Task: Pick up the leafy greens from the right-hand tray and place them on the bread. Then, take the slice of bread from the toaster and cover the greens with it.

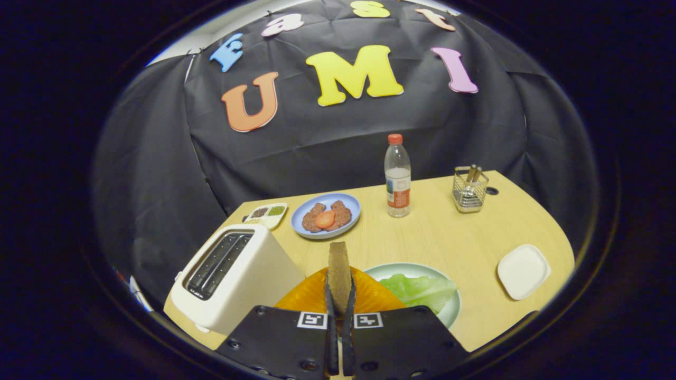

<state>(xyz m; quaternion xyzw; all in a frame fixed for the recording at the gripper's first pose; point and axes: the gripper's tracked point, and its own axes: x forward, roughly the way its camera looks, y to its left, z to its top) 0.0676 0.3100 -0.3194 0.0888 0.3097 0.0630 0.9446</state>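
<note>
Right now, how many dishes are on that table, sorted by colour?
Blue plate: 1, holding meat patties and a tomato slice
Orange plate: 1, under the bread slice the gripper pinches
Pale green plate: 1, holding leafy greens
White dishes: 2, a square one and a divided one
Total: 5

The gripper shows as two flat, dark, matte plates set side by side, each roughly a slanted quadrilateral widening toward the camera. Round screw heads dot their surfaces (several along the near rims, one near each outer far corner). On the inner far corner of each plate sits a small square white tag printed with a black blocky marker pattern. Between the plates run the two fingers, narrow upright strips with ridged edges, standing close together.
</note>
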